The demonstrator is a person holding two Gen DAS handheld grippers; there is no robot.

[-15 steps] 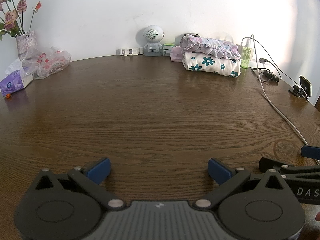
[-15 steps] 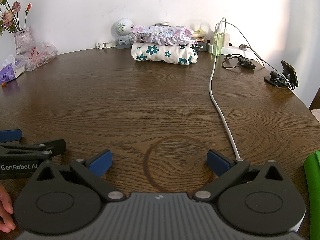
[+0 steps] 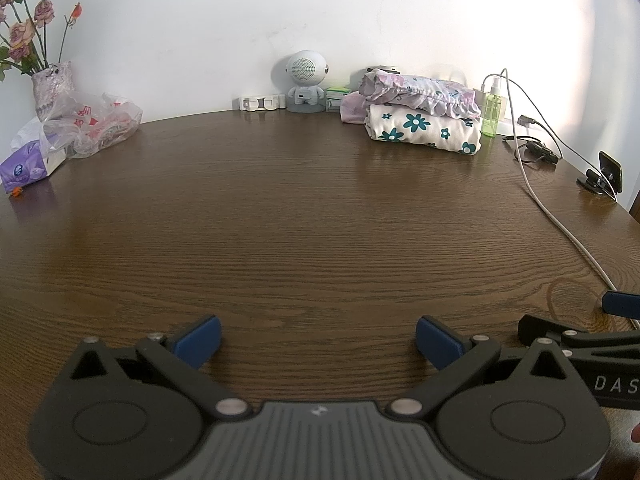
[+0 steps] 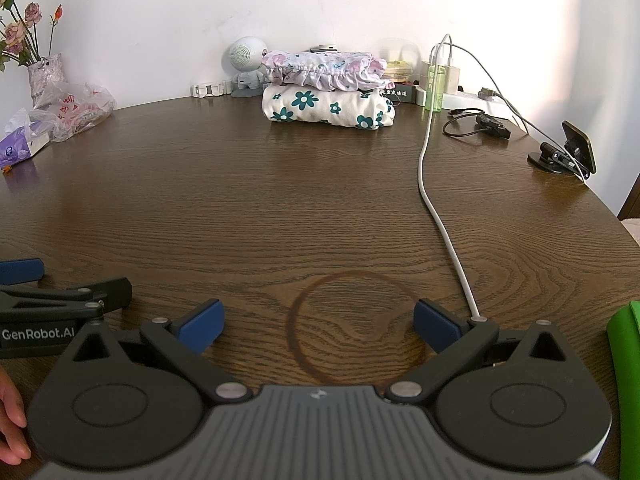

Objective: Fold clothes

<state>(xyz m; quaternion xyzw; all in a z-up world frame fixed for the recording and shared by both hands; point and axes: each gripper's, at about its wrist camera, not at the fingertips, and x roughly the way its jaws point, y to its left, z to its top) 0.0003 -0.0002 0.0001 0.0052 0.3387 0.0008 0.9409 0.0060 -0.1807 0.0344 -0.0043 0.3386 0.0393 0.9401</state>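
Two folded garments are stacked at the back of the brown wooden table (image 3: 304, 216): a white one with teal flowers (image 3: 424, 133) below and a pink ruffled floral one (image 3: 420, 92) on top. The stack shows in the right wrist view too, flowered one (image 4: 328, 110) under the ruffled one (image 4: 324, 68). My left gripper (image 3: 318, 340) is open and empty, low over the near table edge. My right gripper (image 4: 318, 326) is open and empty, beside it to the right, over a dark ring stain (image 4: 356, 328). A green item (image 4: 626, 380) shows at the right edge.
A white cable (image 4: 436, 200) runs from the chargers at the back to near my right gripper. A green spray bottle (image 3: 491, 114), a phone stand (image 4: 568, 152), a small robot-shaped speaker (image 3: 306, 80), a plastic bag (image 3: 92, 126), a tissue pack (image 3: 28, 166) and a flower vase (image 3: 52, 84) line the table's edges.
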